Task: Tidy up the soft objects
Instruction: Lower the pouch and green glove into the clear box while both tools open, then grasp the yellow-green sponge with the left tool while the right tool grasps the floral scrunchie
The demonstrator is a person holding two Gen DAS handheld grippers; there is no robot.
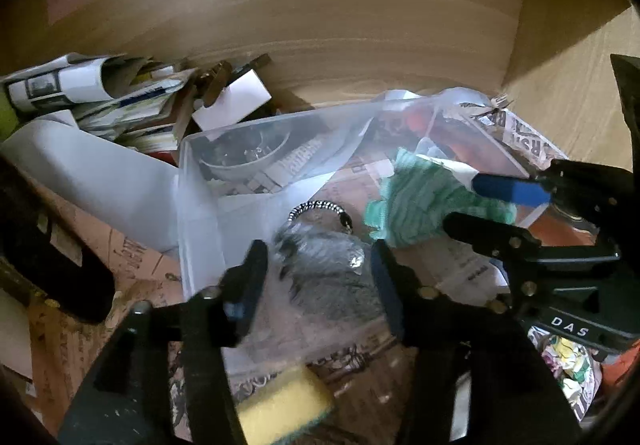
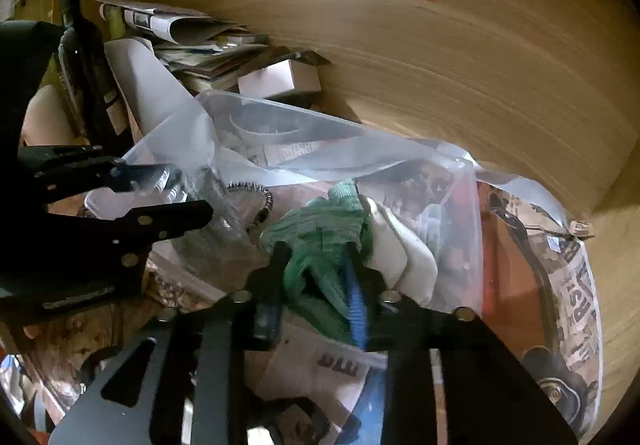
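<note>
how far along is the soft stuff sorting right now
Early. Done: nothing clearly sorted that I can see. In hand: the right gripper pinches the green cloth at the clear plastic bin; the left gripper is open over a grey fuzzy item. Left: the yellow sponge lies outside.

clear bin (image 1: 200, 181) sits mid-table, against the back wall (image 1: 320, 29). inside it — bowl (image 1: 244, 159) at the far left corner, bracelet (image 1: 320, 210) in the middle, knitted cloth (image 1: 416, 201) to the right of the bracelet. paper stack (image 1: 120, 105) behind and left of the bin. sponge (image 1: 280, 405) in front of the bin — bottle (image 2: 86, 61) far left, beside the stack.
</note>
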